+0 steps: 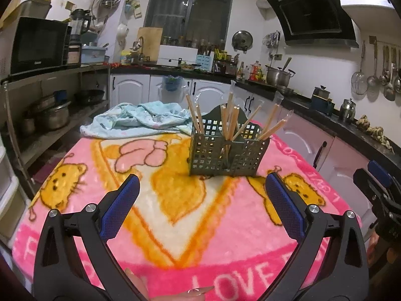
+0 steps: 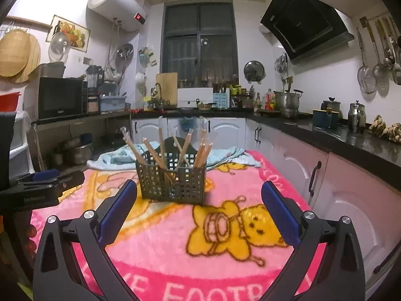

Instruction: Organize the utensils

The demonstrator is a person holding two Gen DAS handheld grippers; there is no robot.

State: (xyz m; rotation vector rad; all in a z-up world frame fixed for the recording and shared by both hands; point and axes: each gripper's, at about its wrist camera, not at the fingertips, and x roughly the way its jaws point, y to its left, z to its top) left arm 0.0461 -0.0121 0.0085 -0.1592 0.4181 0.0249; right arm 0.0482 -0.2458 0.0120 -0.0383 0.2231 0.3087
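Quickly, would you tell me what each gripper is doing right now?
Left gripper: open, holding nothing, short of the basket.
Right gripper: open, holding nothing, also short of the basket.

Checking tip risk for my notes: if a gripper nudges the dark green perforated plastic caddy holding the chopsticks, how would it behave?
The dark green perforated plastic caddy looks light, so it would probably slide or drag on the fuzzy pink cartoon blanket. The tall leaning wooden chopsticks may rattle and raise its tip risk.

The blanket [image 1: 175, 225] reads "LOVE" in the left view, "FOOTB" in the right
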